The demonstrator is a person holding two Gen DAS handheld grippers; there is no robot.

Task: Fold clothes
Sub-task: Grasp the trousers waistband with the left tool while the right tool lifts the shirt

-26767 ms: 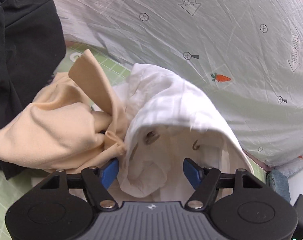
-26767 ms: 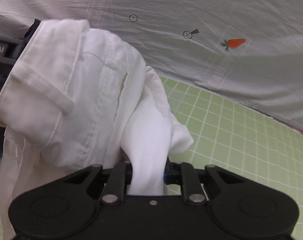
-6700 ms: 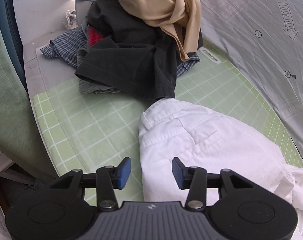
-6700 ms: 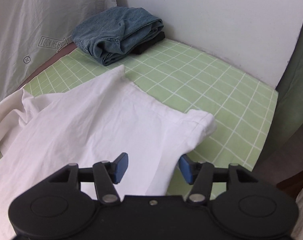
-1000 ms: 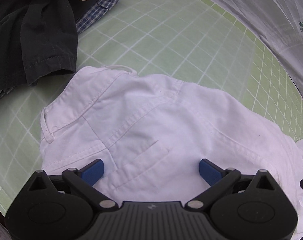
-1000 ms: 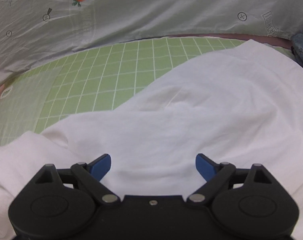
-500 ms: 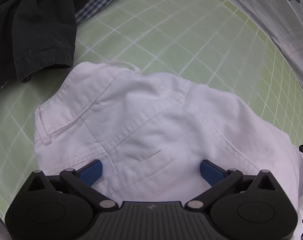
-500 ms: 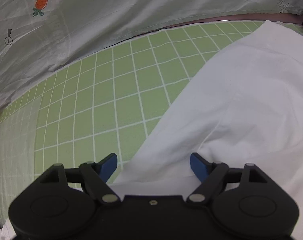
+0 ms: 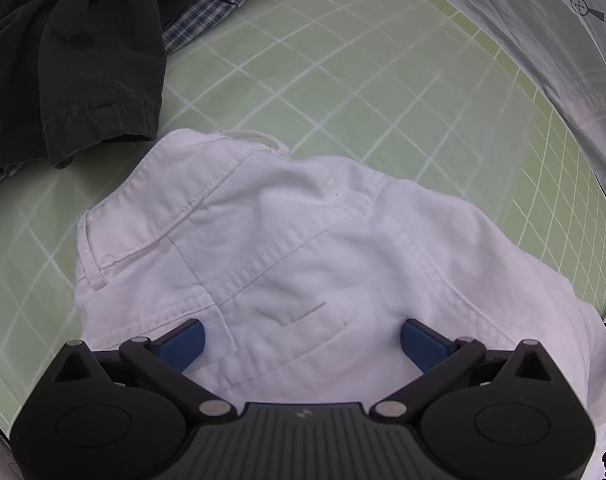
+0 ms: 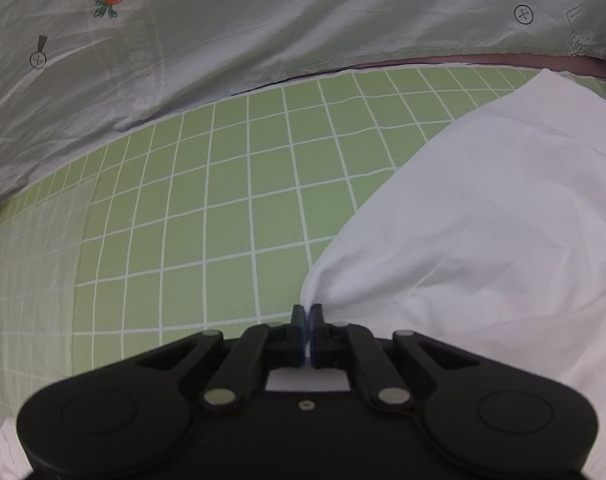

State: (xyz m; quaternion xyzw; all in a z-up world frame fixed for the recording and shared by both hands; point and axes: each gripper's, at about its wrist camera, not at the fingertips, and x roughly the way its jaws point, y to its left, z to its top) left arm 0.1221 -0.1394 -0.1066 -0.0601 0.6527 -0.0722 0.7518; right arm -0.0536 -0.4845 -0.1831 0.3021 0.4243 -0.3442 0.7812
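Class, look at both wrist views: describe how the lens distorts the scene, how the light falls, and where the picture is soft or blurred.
Left wrist view: fisheye bends the green grid mat lines, corners dark, light even, the white trousers softly shadowed, far mat slightly hazy. Right wrist view: grid lines curve too, the carrot-print sheet evenly lit, the white cloth bright with little detail.

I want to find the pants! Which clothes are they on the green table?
Look at the green checked mat. A dark pile lies at its far left; the white trousers spread out beside it, below the black garment. Only they are white, with stitched seams and a belt loop.
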